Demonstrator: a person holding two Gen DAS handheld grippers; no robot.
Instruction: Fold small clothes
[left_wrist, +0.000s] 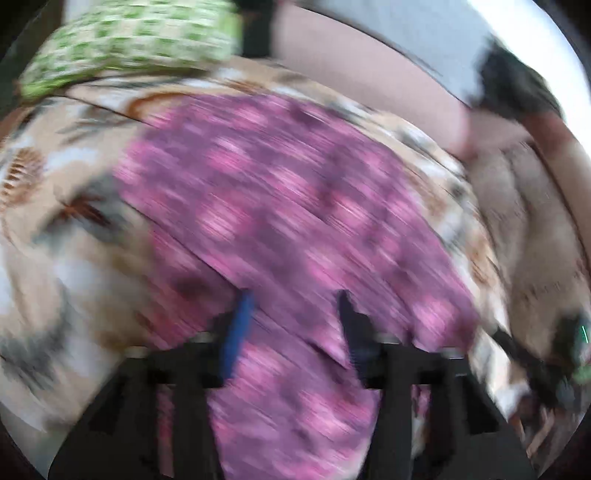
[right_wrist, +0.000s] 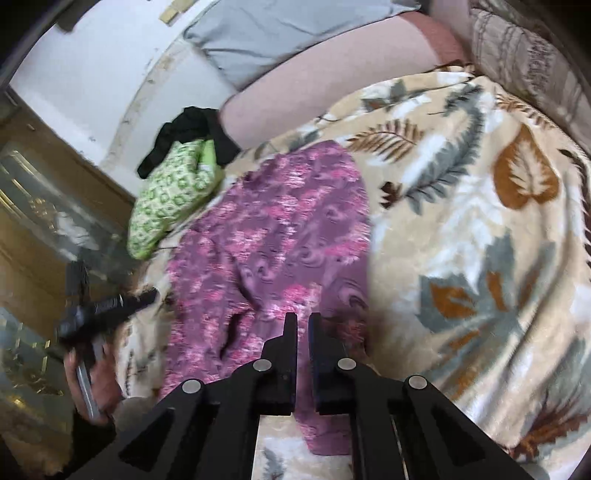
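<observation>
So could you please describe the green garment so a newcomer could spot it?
Start from the leaf-print blanket on the bed. At its far left edge, beyond the purple garment, lies the green garment. It alone has a green-and-white pattern, bundled beside a black cloth.

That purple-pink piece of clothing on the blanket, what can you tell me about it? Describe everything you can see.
The purple garment is a small, thin fabric piece printed with pink blotches and darker swirls. It lies mostly flat but wrinkled on the leaf-patterned blanket, with a fold or opening near its lower middle. The right hand-held gripper has its fingers nearly closed at its near part; whether they pinch cloth is unclear. The left hand-held gripper hangs open over it, blurred. A green patterned cloth lies at its far corner.
</observation>
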